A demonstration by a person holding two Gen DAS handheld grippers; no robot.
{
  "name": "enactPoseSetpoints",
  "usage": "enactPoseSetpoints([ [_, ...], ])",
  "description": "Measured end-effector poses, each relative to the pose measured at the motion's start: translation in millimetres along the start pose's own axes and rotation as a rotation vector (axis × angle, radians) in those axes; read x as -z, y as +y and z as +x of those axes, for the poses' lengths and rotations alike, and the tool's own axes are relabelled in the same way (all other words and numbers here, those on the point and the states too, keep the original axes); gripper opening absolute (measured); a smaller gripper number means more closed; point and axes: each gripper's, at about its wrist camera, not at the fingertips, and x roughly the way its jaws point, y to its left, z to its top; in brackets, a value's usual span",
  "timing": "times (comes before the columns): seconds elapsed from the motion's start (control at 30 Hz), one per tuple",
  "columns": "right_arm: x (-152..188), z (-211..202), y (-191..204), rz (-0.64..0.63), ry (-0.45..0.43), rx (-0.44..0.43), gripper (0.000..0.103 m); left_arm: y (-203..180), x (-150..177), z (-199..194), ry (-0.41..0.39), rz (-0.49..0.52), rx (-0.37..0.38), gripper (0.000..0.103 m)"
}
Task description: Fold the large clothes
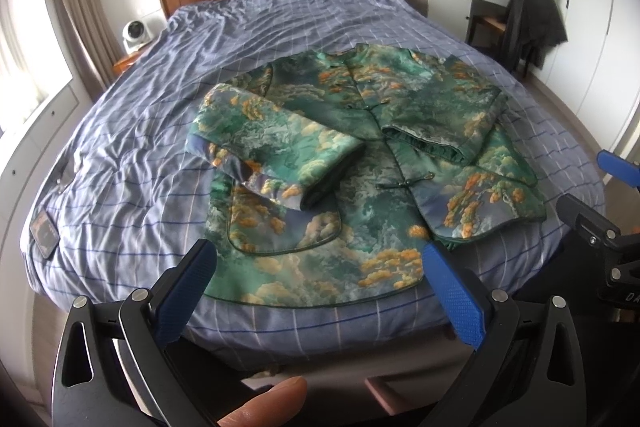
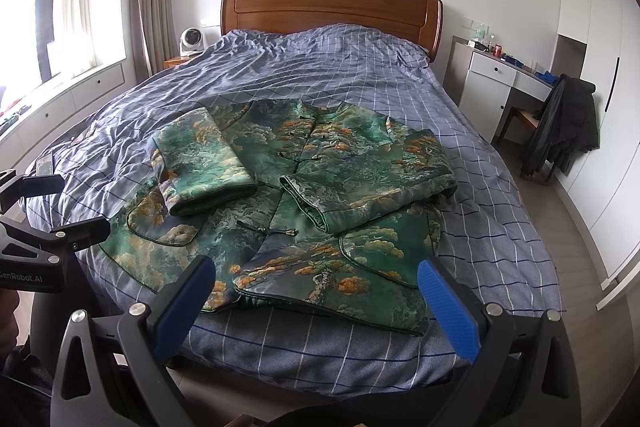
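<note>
A green padded jacket [image 1: 360, 163] with orange and white cloud print lies face up on the bed, hem toward me, both sleeves folded across its front. It also shows in the right wrist view [image 2: 304, 195]. My left gripper [image 1: 320, 259] is open and empty, held above the bed's foot edge just short of the jacket's hem. My right gripper [image 2: 316, 275] is open and empty, hovering over the hem on the jacket's right side. The right gripper's body shows at the right edge of the left wrist view [image 1: 600, 239].
The bed [image 1: 160, 75] has a wrinkled blue checked cover and a wooden headboard [image 2: 332, 7]. A dark phone [image 1: 44, 233] lies near the bed's left edge. A white fan [image 2: 191, 41] stands on the nightstand. A desk [image 2: 504, 75] and a chair with a dark coat [image 2: 560, 131] stand at right.
</note>
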Motion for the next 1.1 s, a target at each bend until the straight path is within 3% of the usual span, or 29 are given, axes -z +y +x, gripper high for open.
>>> enactPoseSetpoints([
  [1.1, 0.0, 1.0, 0.6, 0.000, 0.009, -0.008, 0.103, 1.1, 1.3, -0.2, -0.009, 0.002, -0.003, 0.103],
])
